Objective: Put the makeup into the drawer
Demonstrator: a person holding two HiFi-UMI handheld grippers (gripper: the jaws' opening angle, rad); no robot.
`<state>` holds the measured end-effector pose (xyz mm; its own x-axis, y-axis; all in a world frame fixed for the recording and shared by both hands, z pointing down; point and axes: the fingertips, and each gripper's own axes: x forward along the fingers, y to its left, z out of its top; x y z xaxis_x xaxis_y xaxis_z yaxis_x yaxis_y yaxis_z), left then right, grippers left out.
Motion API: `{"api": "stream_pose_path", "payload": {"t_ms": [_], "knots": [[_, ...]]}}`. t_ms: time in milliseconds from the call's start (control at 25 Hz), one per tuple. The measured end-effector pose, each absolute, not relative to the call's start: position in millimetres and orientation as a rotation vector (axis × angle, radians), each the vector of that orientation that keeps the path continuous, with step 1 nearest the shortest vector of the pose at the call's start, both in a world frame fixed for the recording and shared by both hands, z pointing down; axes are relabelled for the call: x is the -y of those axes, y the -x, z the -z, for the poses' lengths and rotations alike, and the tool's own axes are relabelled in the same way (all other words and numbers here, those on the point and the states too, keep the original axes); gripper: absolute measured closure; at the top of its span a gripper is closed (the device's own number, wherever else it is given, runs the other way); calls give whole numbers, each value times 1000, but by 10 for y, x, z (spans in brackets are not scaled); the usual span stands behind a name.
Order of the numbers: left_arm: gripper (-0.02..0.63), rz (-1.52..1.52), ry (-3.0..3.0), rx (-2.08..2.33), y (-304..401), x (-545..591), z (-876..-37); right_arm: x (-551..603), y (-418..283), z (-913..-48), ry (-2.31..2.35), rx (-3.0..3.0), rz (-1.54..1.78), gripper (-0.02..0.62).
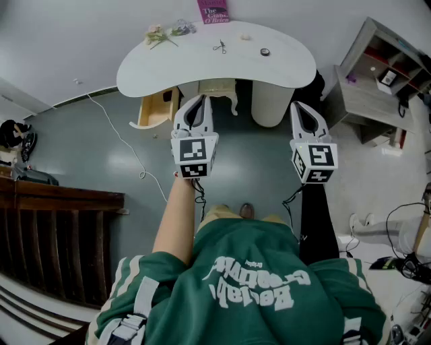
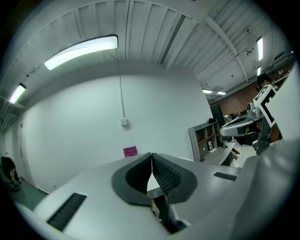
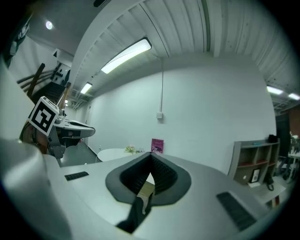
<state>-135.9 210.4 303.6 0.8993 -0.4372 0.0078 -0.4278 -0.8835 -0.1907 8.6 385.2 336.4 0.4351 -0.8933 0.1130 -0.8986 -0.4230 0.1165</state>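
A white curved table [image 1: 215,64] stands ahead of me across the floor. On its top lie a small round dark compact [image 1: 264,52], a small pale item [image 1: 246,37] and a metal scissor-shaped tool [image 1: 220,46]. Under the table's left end a wooden drawer [image 1: 156,110] is pulled open. My left gripper [image 1: 199,100] [image 2: 151,154] and right gripper [image 1: 301,106] [image 3: 151,154] are held level in the air, short of the table. Both are shut with nothing between the jaws.
A flower sprig [image 1: 160,34] and a pink book [image 1: 213,11] sit at the table's back edge. A grey shelf unit [image 1: 377,74] stands at the right, dark wooden furniture [image 1: 54,229] at the left. A white cable [image 1: 128,145] trails over the floor.
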Motion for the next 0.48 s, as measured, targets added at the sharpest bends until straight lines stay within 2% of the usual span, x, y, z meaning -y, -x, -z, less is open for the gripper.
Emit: {"api": "stream_pose_path", "payload": {"t_ms": [480], "knots": [[588, 73, 2878, -663, 1324, -2045, -3014, -3816, -143, -3340, -2536, 1593, -44, 586]]}}
